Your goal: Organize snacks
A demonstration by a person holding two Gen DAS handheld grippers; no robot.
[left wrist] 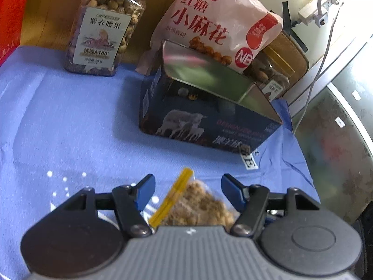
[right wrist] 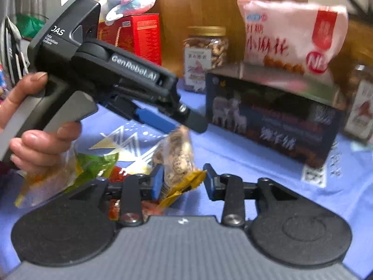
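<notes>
A small clear snack bag with a yellow zip strip [left wrist: 195, 205] lies between the open blue fingers of my left gripper [left wrist: 188, 186], close to its body. In the right wrist view the same bag [right wrist: 177, 158] hangs up from the table toward the left gripper's tips [right wrist: 186, 121]; whether they pinch it I cannot tell. My right gripper [right wrist: 184, 179] is open, its left pad against the bag's yellow end. An open dark tin box [left wrist: 205, 109] with sheep pictures stands ahead, empty as far as I see.
A pink snack bag [left wrist: 216, 23] leans behind the tin. A nut jar [left wrist: 105, 30] stands at the back left, another jar [left wrist: 272, 74] behind the tin. Green and orange snack packets [right wrist: 70, 170] lie left. The blue cloth's edge [left wrist: 300, 163] is at right.
</notes>
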